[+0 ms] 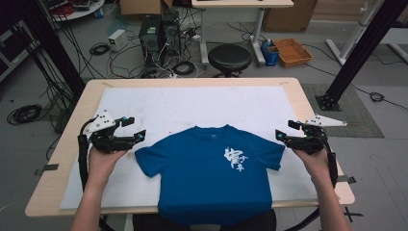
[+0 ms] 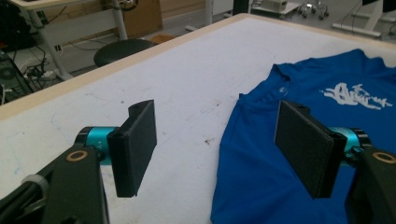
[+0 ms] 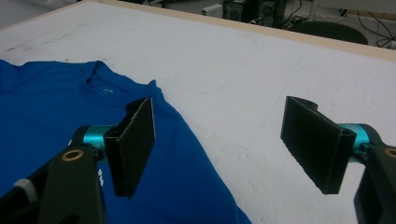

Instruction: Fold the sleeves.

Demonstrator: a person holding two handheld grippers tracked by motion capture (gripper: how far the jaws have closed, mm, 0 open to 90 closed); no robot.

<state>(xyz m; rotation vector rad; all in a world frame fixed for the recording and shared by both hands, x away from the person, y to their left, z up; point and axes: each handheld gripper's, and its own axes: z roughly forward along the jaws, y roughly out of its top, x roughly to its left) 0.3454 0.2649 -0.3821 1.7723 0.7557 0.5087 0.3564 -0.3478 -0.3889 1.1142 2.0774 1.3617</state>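
A blue T-shirt (image 1: 211, 173) with a white print on its chest lies flat on the white mat (image 1: 183, 106), collar towards the far side, its hem hanging over the near table edge. My left gripper (image 1: 133, 129) hovers open just left of the shirt's left sleeve. In the left gripper view the T-shirt (image 2: 299, 93) lies ahead to the right, and the left gripper (image 2: 219, 149) has nothing between its pads. My right gripper (image 1: 284, 131) is open beside the right sleeve. Its own view shows the shirt (image 3: 51, 102) at left and the right gripper (image 3: 222, 149) with bare mat between its pads.
The wooden table (image 1: 62, 159) carries the mat and shirt. Beyond its far edge stand a black stool (image 1: 229, 57), computer towers (image 1: 159, 33) with cables on the floor, and a brown tray (image 1: 292, 51). Black frame posts (image 1: 361, 53) rise at both sides.
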